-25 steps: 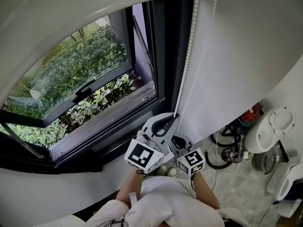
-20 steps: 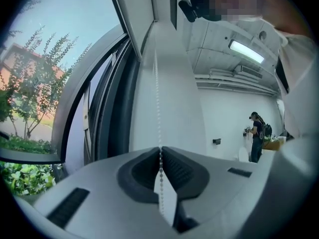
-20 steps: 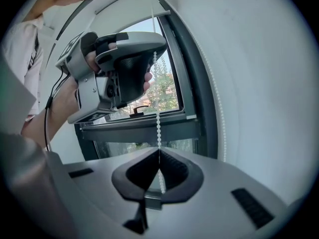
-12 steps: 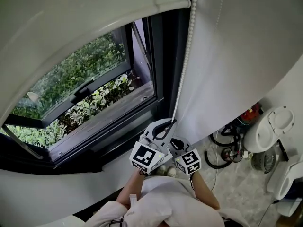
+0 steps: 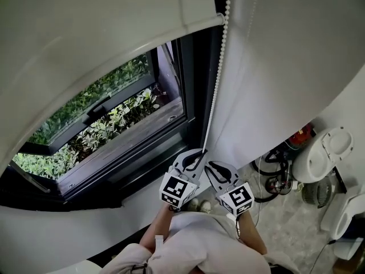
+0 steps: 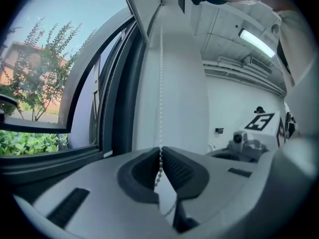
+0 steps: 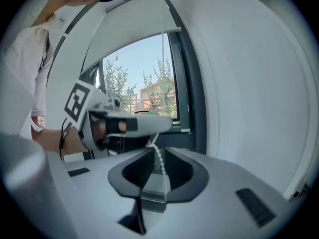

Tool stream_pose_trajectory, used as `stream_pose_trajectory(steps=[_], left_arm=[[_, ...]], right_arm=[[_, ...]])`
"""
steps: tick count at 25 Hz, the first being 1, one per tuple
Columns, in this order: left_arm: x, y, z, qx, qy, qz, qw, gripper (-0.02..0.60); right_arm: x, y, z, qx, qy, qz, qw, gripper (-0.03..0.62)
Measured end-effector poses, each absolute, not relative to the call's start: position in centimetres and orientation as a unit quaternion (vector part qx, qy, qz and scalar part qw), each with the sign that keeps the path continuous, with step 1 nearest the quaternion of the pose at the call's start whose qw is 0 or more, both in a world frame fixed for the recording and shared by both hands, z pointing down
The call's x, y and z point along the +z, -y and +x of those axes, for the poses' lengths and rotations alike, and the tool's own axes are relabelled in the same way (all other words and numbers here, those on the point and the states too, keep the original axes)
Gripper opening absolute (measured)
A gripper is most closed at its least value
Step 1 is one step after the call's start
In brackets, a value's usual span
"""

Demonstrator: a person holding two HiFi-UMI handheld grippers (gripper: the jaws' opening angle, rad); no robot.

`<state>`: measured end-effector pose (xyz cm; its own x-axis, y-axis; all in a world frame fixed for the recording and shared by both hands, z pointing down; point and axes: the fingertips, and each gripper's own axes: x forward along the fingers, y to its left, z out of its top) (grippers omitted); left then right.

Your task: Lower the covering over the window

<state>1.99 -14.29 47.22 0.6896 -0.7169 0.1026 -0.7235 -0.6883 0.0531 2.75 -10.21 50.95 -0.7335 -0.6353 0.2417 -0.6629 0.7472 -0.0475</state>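
Window (image 5: 102, 124): sitting at the left of the head view, with greenery showing through. Its lower part is remaining uncovered.
Covering (image 5: 114, 44): this white roller blind is hanging across the top of the window. Its bottom rail is sitting lower over the glass than a second ago.
Left claw (image 6: 161, 151): I am holding its jaws all but closed, with the pads pinching the bead chain (image 5: 219, 56). I am drawing the chain downward in front of the sill.
Chain run: it is stretching straight from the blind's right end, beside the dark frame, down into my left claw. From there it is trailing slack towards the right one.
Right claw (image 7: 158, 152): it is sitting just beside the left one. Its jaws have just been opening and are standing partly apart. The chain is lying loose between them, and the pads are not pressing on it.
Change noted: the pull is passing to the left claw alone.
Bearing on task: I am judging the lowering as partly done. The freed right claw is looking ready to take a fresh hold higher up the chain.
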Motion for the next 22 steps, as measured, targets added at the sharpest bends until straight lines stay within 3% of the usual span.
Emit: stream_pose_trajectory(steps=[15,22], left_arm=[[51.6,13.0,3.6,0.065,0.383,0.919,0.069,0.021],[51.6,12.5,4.3,0.061,0.378,0.921,0.065,0.021]], right_arm=[[38.5,10.9,3.0,-0.014,0.942,0.336,0.0,0.075],[34.6,12.6,2.5,-0.059,0.938,0.34,-0.013,0.075]])
